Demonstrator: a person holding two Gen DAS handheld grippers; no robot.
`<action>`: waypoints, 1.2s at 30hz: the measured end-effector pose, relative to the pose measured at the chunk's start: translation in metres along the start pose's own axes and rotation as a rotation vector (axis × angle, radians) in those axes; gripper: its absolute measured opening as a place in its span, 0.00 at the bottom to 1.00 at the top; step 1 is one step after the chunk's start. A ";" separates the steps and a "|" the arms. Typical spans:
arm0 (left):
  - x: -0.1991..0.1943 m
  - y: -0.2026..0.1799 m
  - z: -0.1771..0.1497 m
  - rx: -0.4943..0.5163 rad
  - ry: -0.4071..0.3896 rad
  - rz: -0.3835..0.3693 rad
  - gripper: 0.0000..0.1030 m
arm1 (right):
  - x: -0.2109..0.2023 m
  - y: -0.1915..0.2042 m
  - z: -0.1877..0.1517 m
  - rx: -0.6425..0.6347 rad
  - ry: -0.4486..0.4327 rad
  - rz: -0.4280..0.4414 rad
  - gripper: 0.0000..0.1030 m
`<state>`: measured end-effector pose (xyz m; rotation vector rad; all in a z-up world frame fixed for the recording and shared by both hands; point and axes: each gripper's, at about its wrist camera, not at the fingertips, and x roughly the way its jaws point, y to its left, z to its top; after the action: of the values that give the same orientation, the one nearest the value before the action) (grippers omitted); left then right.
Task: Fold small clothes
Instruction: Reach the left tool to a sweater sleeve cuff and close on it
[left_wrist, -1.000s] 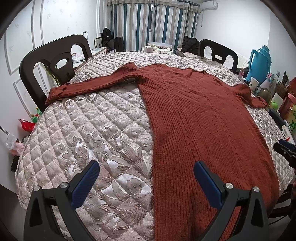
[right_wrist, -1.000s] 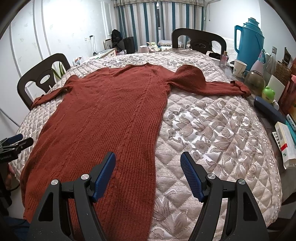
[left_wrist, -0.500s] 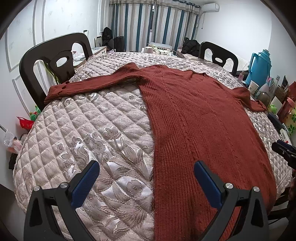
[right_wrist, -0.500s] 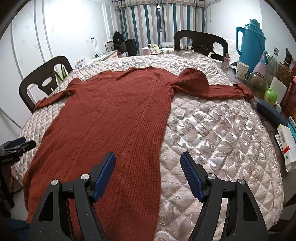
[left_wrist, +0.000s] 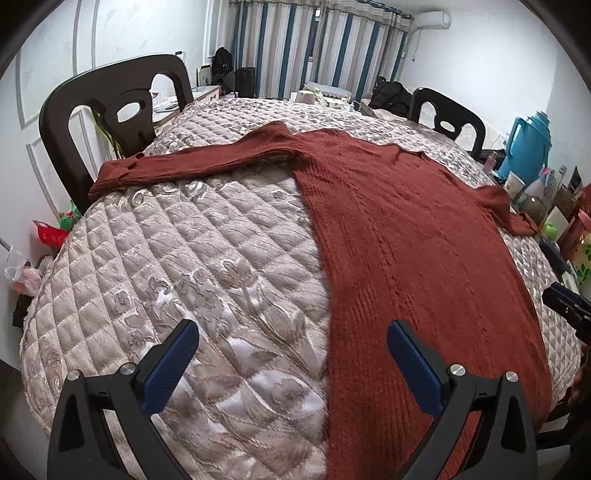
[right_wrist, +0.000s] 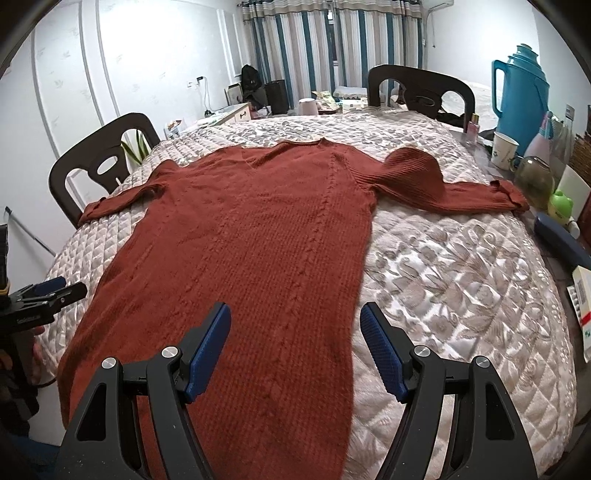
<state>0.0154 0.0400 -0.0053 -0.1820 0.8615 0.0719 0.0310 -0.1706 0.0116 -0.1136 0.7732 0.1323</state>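
Observation:
A rust-red knitted sweater (left_wrist: 406, 236) (right_wrist: 258, 251) lies flat and spread out on a quilted table cover (left_wrist: 177, 258) (right_wrist: 450, 273), neck at the far side, both sleeves stretched out sideways. My left gripper (left_wrist: 291, 339) hovers open above the sweater's left edge near the hem, holding nothing. Above the hem's right part my right gripper (right_wrist: 295, 328) is open too, with nothing between its blue pads. The left gripper's tips (right_wrist: 55, 291) show at the left border of the right wrist view, and the right gripper's tips (left_wrist: 565, 302) at the right border of the left wrist view.
Dark chairs (left_wrist: 110, 122) (right_wrist: 421, 88) stand around the table. A blue thermos (right_wrist: 524, 92), a paper cup (right_wrist: 504, 149), a green toy (right_wrist: 561, 203), boxes and bottles crowd the table's right side. Bags (left_wrist: 48, 236) lie on the floor at left.
Both grippers have risen and drawn back a little toward the near edge, so the sweater looks smaller and farther off. Their jaws stay as open as before. The sweater has not moved.

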 end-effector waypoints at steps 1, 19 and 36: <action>0.001 0.003 0.001 -0.008 0.002 0.003 1.00 | 0.002 0.001 0.002 -0.001 0.000 0.002 0.71; 0.018 0.097 0.053 -0.226 -0.108 0.034 1.00 | 0.034 0.045 0.039 -0.106 -0.032 0.081 0.70; 0.077 0.185 0.097 -0.468 -0.151 0.103 0.89 | 0.061 0.065 0.049 -0.149 0.005 0.099 0.70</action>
<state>0.1123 0.2395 -0.0261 -0.5634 0.6919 0.3810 0.0973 -0.0945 0.0002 -0.2169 0.7742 0.2834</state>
